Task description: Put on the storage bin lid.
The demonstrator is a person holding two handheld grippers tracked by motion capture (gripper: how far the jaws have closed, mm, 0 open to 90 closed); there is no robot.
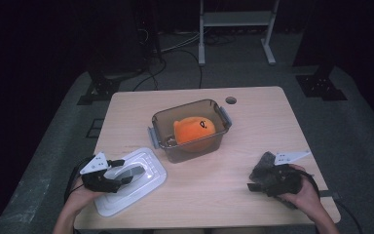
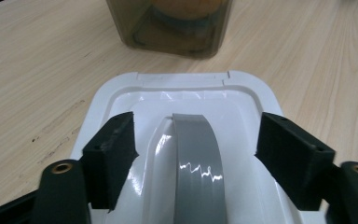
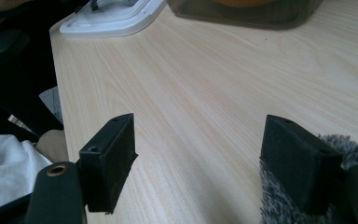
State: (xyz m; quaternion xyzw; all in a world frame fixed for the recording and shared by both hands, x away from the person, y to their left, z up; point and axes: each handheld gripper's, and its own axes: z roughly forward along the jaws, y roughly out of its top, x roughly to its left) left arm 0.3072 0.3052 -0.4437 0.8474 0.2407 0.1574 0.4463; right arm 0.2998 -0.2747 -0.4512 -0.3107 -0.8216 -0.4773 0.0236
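A white lid (image 1: 143,183) with a grey arched handle (image 1: 132,171) lies flat at the table's front left. My left gripper (image 1: 121,170) is low over it, and in the left gripper view its jaws stand either side of the handle (image 2: 198,158) with a gap at each pad, so it is open. Behind the lid (image 2: 121,93) stands a clear brown container (image 1: 195,150) holding an orange plush toy (image 1: 195,129). At the front right, my right gripper (image 1: 251,185) rests near the table, open (image 3: 198,140) with bare wood between its jaws.
A grey fuzzy thing (image 1: 264,163) lies against the right gripper's far jaw (image 3: 279,205). The table's front edge runs close beside the right gripper's near jaw. A round cable hole (image 1: 231,100) sits at the back of the table. Bare wood lies between lid and right gripper.
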